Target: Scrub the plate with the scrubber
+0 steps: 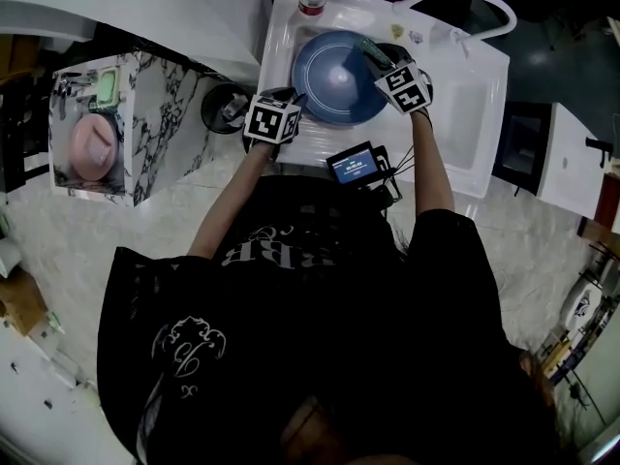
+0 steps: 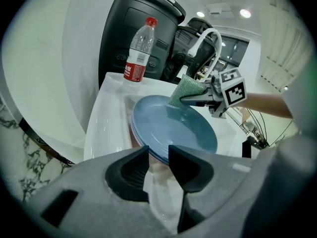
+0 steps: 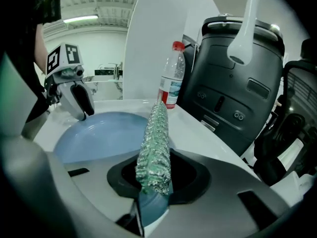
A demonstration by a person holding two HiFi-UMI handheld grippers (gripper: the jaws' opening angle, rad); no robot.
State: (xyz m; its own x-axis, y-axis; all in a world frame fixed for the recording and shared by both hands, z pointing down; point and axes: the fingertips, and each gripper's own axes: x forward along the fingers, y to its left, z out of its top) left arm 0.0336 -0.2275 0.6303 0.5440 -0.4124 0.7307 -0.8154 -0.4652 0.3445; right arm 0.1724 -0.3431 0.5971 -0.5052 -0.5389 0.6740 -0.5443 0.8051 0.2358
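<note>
A white sink (image 1: 484,95) is sitting between a marble counter (image 1: 165,114) and dark floor, holding a blue plate (image 1: 329,80) with nothing on it. The left gripper (image 2: 158,155) is pinching the plate's near rim in part-closed jaws, probably steadying it for scrubbing. A capped bottle (image 2: 137,48) is standing on the sink's back ledge. The right gripper (image 3: 158,180) is clamping the green scrubber (image 3: 156,143), resting its edge on the plate's far side.

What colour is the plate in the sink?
The plate is blue, best seen in the left gripper view.
</note>
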